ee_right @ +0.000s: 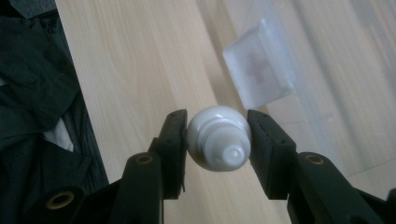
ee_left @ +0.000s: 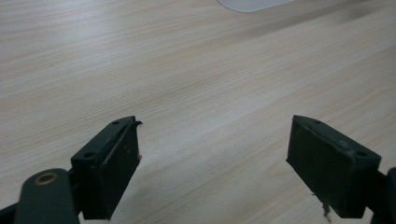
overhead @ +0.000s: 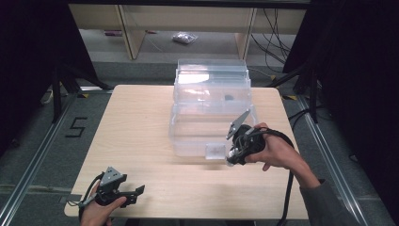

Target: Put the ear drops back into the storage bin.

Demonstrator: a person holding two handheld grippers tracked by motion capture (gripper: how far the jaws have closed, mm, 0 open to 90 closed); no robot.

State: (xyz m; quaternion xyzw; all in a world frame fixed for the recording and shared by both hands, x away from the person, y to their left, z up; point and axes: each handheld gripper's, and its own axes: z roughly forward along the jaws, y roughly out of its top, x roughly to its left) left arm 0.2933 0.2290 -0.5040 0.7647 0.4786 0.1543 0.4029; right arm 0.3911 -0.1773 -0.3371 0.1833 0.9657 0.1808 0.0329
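The tabletop is pale wood grain, standing on grey floor with dark curtains at both sides. Just ahead of my right gripper stands a clear plastic drawer box; its contents I cannot make out. My right jaws are clamped on a small white bottle, held just above the wood. My left gripper hangs released, well apart, over bare wood.

Lab recording bay: black curtains around, lone wooden surface, taped "5" on grey floor, loose cables.
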